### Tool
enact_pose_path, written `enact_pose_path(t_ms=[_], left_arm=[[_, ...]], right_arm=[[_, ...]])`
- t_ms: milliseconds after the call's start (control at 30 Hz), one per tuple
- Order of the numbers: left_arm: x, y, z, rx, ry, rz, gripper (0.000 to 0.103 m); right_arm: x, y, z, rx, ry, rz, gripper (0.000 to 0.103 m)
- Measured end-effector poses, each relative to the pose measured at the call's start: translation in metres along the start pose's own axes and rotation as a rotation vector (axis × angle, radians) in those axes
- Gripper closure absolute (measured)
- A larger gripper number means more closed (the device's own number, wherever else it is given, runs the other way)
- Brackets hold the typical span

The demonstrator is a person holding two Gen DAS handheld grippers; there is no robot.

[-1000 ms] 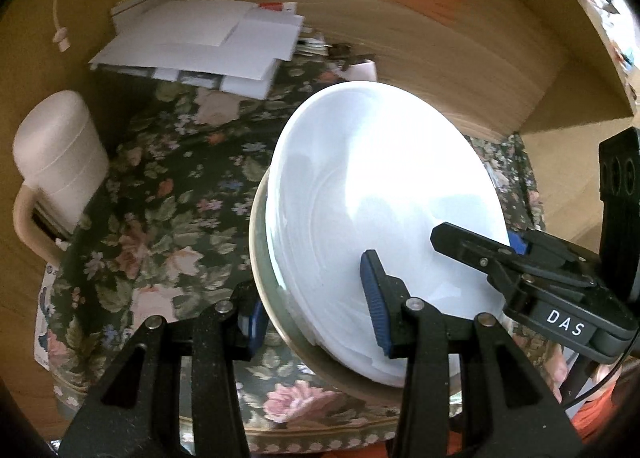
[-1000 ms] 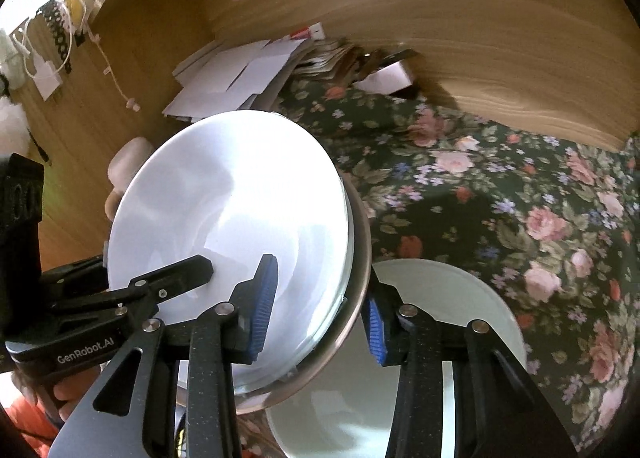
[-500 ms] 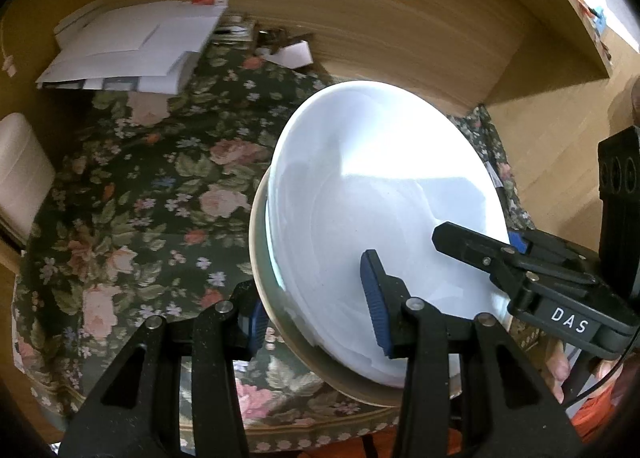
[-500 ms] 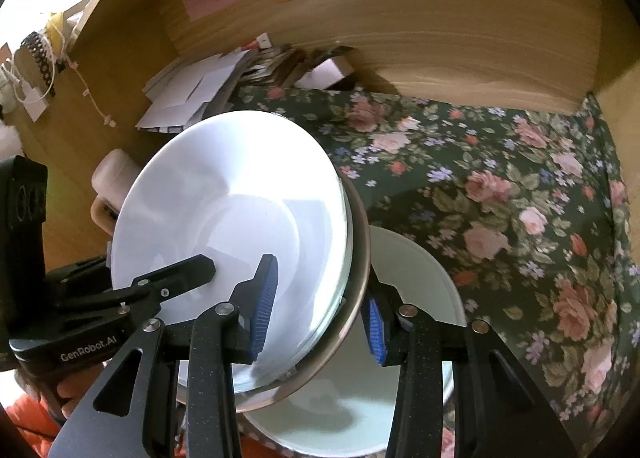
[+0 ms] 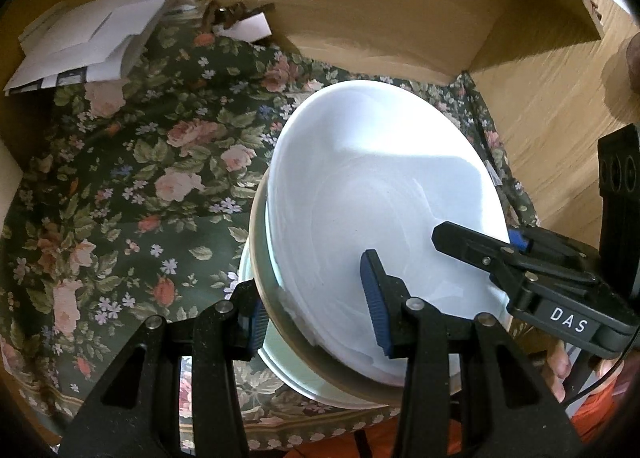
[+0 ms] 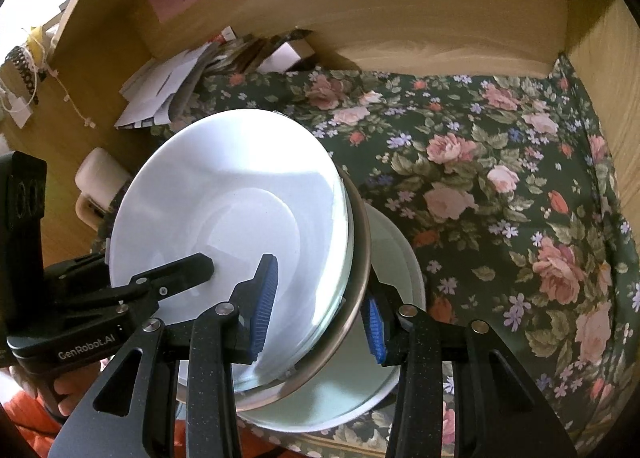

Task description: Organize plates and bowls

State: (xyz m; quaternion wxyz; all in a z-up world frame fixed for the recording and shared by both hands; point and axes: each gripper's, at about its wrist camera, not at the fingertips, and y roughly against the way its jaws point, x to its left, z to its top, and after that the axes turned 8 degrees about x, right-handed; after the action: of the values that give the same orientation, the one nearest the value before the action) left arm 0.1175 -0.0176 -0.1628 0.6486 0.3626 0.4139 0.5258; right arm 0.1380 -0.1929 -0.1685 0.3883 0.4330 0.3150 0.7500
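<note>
Left wrist view: both hand-held grippers, left (image 5: 316,314) and right (image 6: 320,306), clamp the bowls (image 5: 380,217) at opposite rims; lower level onto the plate (image 6: 396,254) at six o'clock.

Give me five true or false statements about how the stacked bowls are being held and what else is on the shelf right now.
1. Both grippers clamp the rim of the bowl stack. True: left gripper and right gripper each have one finger inside, one outside.
2. The white bowl is full of food. False: it is empty.
3. The shelf is covered by a floral cloth. True.
4. The papers lie inside the top bowl. False: they lie in the back corner.
5. A pale plate sits under the held stack. True.
</note>
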Motion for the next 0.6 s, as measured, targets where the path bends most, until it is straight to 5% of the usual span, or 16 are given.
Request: enact_pose_path(t_ms=[500,600], left_arm=[[0.006,-0.024,0.000,0.070,-0.005,-0.002,0.061],[0.007,-0.015,0.000,0.018,-0.021,0.036,0.061]], right_arm=[[-0.003,-0.016,-0.007,0.004,0.014,-0.032,0.066],[-0.003,-0.015,-0.008,-0.003,0.017,-0.042,0.065]])
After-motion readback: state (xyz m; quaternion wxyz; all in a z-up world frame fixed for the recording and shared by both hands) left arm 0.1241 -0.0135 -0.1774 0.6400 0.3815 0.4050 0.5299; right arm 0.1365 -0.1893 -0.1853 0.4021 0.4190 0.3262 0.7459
